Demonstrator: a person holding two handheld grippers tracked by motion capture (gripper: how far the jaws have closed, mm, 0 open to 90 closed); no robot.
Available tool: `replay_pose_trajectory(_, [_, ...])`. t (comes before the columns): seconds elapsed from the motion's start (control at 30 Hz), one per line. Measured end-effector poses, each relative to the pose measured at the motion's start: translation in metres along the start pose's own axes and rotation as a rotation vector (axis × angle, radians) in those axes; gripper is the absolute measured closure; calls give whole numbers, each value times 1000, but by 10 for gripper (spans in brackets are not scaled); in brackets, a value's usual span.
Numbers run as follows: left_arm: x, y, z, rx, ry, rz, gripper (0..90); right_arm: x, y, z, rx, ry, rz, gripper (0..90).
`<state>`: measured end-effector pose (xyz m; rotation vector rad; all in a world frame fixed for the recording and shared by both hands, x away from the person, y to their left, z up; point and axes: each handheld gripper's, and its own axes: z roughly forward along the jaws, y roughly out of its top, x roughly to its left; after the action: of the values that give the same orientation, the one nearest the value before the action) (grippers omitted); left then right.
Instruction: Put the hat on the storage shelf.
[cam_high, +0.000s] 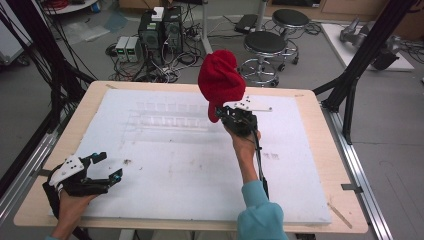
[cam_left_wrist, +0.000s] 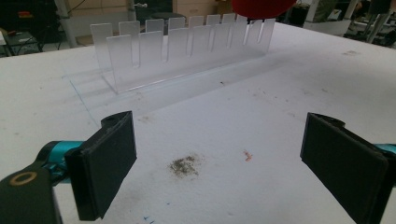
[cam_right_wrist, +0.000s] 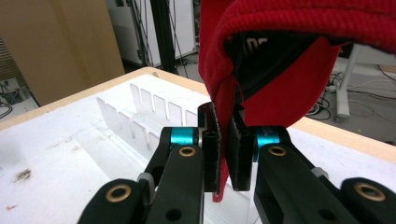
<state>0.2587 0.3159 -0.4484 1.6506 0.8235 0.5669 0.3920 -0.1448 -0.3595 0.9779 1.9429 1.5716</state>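
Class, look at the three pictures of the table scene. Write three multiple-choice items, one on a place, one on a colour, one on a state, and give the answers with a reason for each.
1. Where is the hat?
A. Flat on the white board
B. Held up in the air above the clear rack
C. On a stool

2. What colour is the hat?
A. Blue
B. Red
C. Grey

3. How does the left gripper stand?
A. Open, holding nothing
B. Shut on the hat
C. Shut on the rack

Answers:
1 B: the high view shows the hat raised by the right gripper, over the rack on the board.
2 B: its knit fabric is red in the right gripper view too.
3 A: the left gripper view shows its jaws wide apart with only bare board between them.
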Motion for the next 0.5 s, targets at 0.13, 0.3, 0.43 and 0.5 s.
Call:
replay_pose_trajectory(0.13, [1, 0, 0, -4, 4, -7, 109, 0, -2, 4, 2, -6, 12, 859])
replay_pose_trajectory(0.3, [1, 0, -1, -8, 7, -8, 109, 1, -5, 8, 16, -12, 15, 859])
replay_pose_trajectory(0.43, [1, -1, -1, -11, 6, -6, 109, 3, -8, 13, 42, -20, 10, 858])
replay_pose_trajectory(0.5, [1, -1, -1, -13, 6, -6, 110, 3, -11, 17, 50, -26, 16, 859])
